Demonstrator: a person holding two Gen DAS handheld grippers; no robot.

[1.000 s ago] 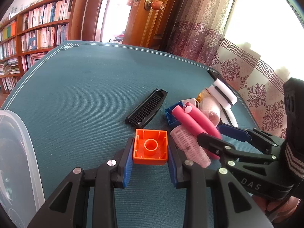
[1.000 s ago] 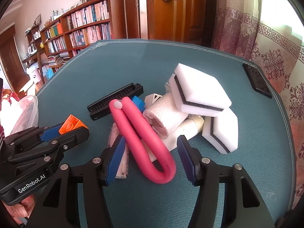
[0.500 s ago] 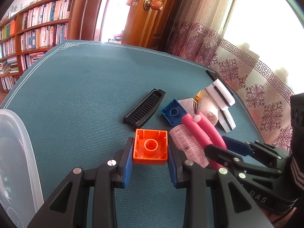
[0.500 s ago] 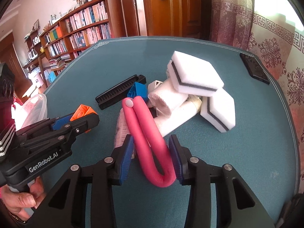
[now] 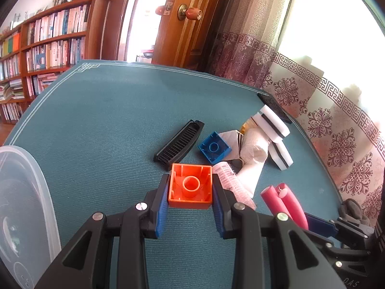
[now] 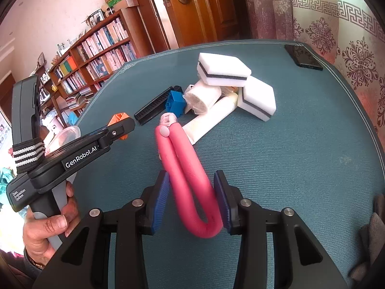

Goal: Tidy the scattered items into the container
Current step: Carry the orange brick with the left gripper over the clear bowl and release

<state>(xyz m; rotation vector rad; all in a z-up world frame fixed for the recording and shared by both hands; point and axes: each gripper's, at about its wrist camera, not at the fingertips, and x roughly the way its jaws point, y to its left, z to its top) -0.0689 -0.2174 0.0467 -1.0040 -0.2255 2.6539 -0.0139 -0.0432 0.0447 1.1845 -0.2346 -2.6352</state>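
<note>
My left gripper (image 5: 190,202) pinches the light, rigid orange block (image 5: 190,186) by its flat sides, while my right gripper (image 6: 191,200) squeezes the soft, springy pink foam roller (image 6: 190,180) near its bend.

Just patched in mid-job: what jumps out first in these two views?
Both grippers are loaded: the left gripper clamps an orange block, the right gripper pinches a folded pink foam roller. Behind them on the teal table sits a heap of white sponges, with the clear container at far left.
</note>
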